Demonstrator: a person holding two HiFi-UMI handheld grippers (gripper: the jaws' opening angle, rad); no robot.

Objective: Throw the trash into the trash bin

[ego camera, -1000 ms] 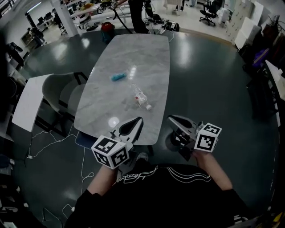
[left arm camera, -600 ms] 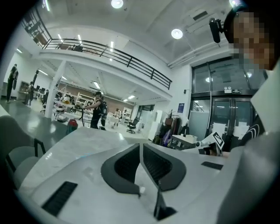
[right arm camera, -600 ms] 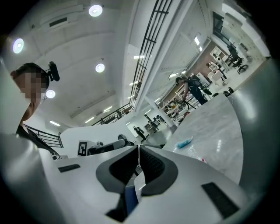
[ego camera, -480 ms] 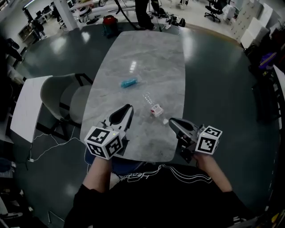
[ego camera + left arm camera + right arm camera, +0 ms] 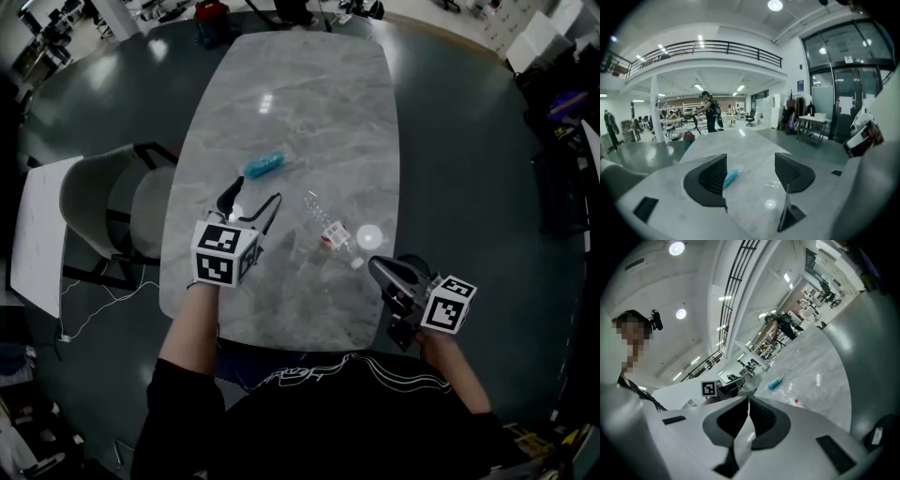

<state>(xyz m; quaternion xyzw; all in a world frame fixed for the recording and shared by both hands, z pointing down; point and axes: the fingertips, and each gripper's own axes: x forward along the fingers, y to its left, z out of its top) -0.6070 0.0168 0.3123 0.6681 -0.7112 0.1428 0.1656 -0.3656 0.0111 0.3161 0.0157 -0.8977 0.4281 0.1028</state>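
Freshly open, empty left tongs (image 5: 251, 201)

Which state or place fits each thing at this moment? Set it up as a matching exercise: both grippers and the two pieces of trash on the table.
1 left gripper
2 right gripper
3 clear plastic bottle
4 blue piece of trash

a lies farther up the table
b jaws together, empty
c jaws apart
d on its side, white cap toward the right gripper

Pairs: 1-c, 2-b, 3-d, 4-a. The left gripper's jaws have just been opening; nothing is between them.
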